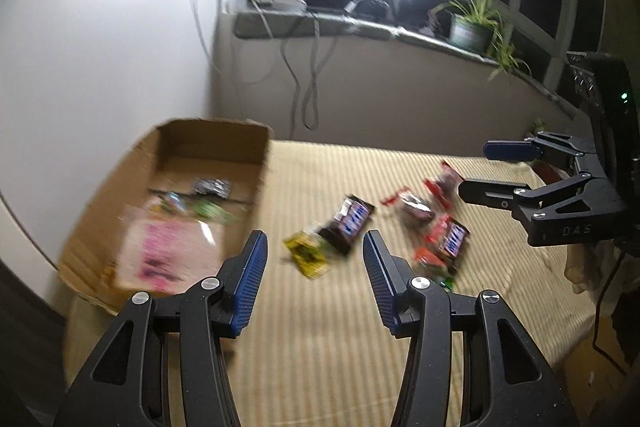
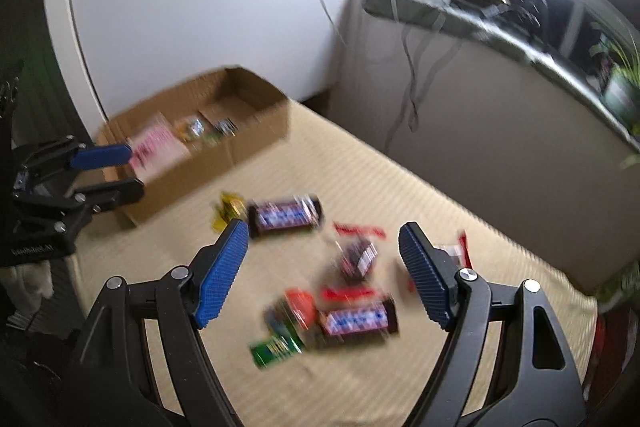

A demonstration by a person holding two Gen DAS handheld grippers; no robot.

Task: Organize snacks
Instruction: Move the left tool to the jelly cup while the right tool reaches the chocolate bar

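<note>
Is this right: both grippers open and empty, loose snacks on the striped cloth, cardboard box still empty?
Not quite: the cardboard box is not empty. The left wrist view shows a pink packet and a few small wrapped snacks already in it. The rest holds: left gripper and right gripper open and empty, loose snacks on the striped cloth.

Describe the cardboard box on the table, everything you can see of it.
The cardboard box is plain brown corrugated card, open at the top with low walls. It sits on the striped tan table cover at the end nearest the white wall. Inside lie a pink-and-white packet, a green packet and a silver one, all blurred. Neither gripper touches it.
</note>
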